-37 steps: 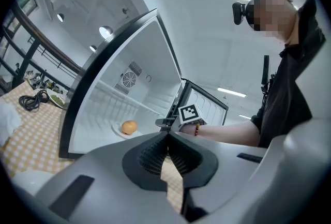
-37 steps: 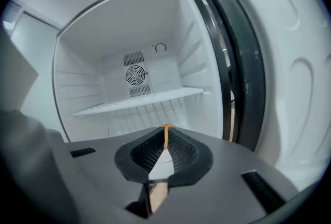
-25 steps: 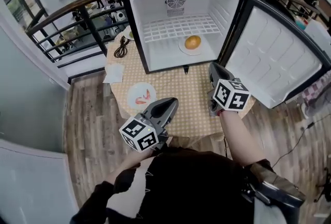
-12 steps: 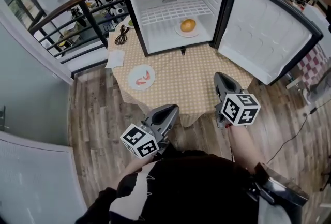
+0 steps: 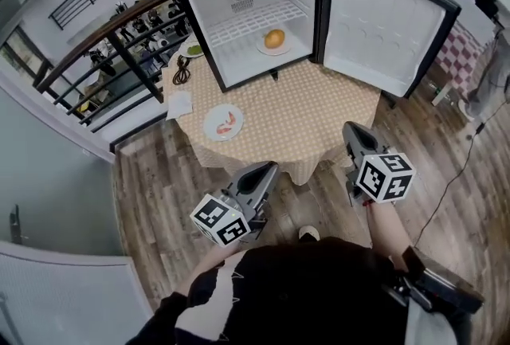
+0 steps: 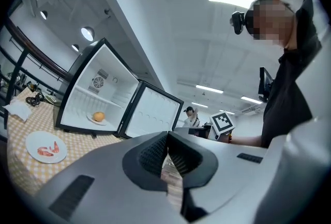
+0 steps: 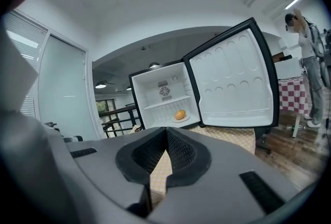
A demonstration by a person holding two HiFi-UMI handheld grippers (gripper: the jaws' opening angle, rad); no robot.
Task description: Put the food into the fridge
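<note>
Head view: the reddish food pieces [image 5: 225, 119] on the round white plate [image 5: 213, 130] are too small to identify. The round orange food item [image 5: 274, 38] inside the open black mini fridge with white lining [image 5: 239, 56] is likewise of undetermined kind. A small pale dish with something green [image 5: 191, 50] sits beside the fridge's left wall, its contents too small to tell. The black coiled cord [image 5: 182, 72] cannot be made out in detail.

Left gripper view: the grey left gripper [image 6: 167, 137] fills the lower picture and hides most of the round table in its dotted tan cloth [image 6: 15, 114].
</note>
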